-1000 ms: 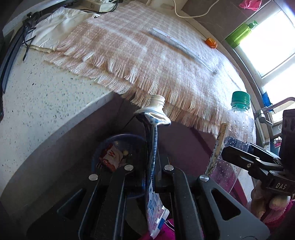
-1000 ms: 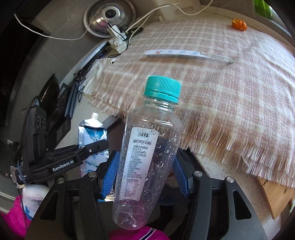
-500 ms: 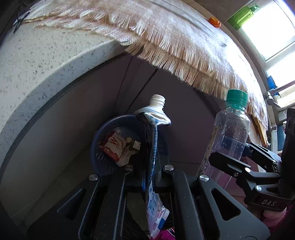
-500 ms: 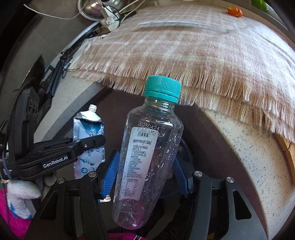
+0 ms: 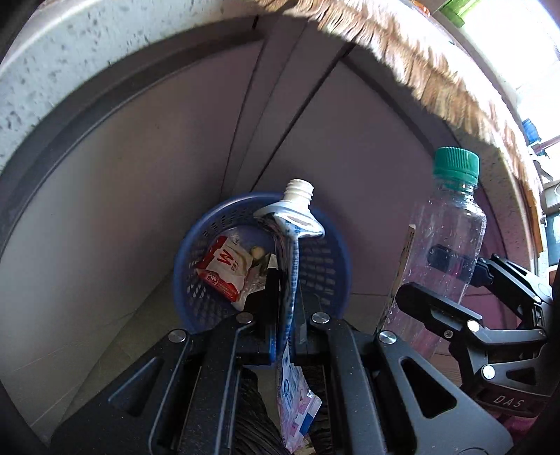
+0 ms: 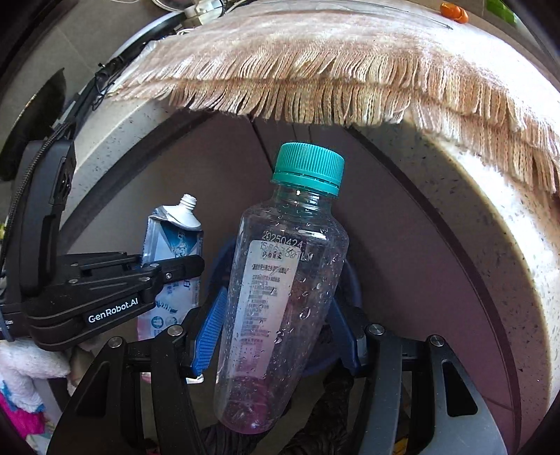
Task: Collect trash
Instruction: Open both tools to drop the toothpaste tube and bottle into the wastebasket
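My left gripper [image 5: 285, 315] is shut on a flattened, uncapped toothpaste tube [image 5: 292, 266], held upright in front of a blue mesh basket [image 5: 325, 266] on the floor that holds wrappers. The tube also shows in the right wrist view [image 6: 173, 252], with the left gripper [image 6: 182, 266] beside it. My right gripper [image 6: 276, 322] is shut on a clear plastic bottle [image 6: 280, 290] with a teal cap; the bottle also shows in the left wrist view [image 5: 442, 252], right of the basket. The basket [image 6: 351, 280] is mostly hidden behind the bottle.
A speckled stone counter edge [image 6: 497, 245] curves above, with a fringed pink plaid cloth [image 6: 315, 70] hanging over it. Purple-grey cabinet doors [image 5: 175, 175] stand behind the basket. An orange item [image 6: 453, 12] lies on the cloth far back.
Both grippers have dropped below the counter edge toward the floor. The blue basket is now larger and closer in front of the tube. Both holds are unchanged.
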`<action>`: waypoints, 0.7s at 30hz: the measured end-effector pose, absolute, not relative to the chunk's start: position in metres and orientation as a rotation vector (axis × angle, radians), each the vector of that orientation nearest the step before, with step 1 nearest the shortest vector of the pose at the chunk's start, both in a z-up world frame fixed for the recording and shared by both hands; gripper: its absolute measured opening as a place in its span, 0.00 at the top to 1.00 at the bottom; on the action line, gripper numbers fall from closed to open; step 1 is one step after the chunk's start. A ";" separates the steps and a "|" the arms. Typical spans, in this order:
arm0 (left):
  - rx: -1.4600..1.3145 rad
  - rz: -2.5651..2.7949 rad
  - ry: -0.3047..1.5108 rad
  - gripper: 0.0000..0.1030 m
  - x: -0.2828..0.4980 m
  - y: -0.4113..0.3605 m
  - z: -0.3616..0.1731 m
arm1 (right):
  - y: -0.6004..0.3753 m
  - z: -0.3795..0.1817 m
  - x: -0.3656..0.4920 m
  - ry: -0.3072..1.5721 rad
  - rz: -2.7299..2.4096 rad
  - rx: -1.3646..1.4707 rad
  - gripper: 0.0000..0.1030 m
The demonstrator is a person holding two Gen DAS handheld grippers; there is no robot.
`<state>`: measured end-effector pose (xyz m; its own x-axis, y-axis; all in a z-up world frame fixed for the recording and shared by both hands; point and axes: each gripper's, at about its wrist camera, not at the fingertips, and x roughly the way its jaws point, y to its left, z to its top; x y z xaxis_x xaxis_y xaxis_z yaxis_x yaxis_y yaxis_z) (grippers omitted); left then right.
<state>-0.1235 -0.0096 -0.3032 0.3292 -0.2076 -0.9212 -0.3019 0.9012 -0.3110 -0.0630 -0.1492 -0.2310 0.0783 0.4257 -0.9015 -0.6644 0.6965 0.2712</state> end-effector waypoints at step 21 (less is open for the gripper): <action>-0.415 0.099 1.278 0.98 -0.119 -0.013 -0.320 | -0.135 -0.261 -0.056 1.304 0.809 -0.274 0.44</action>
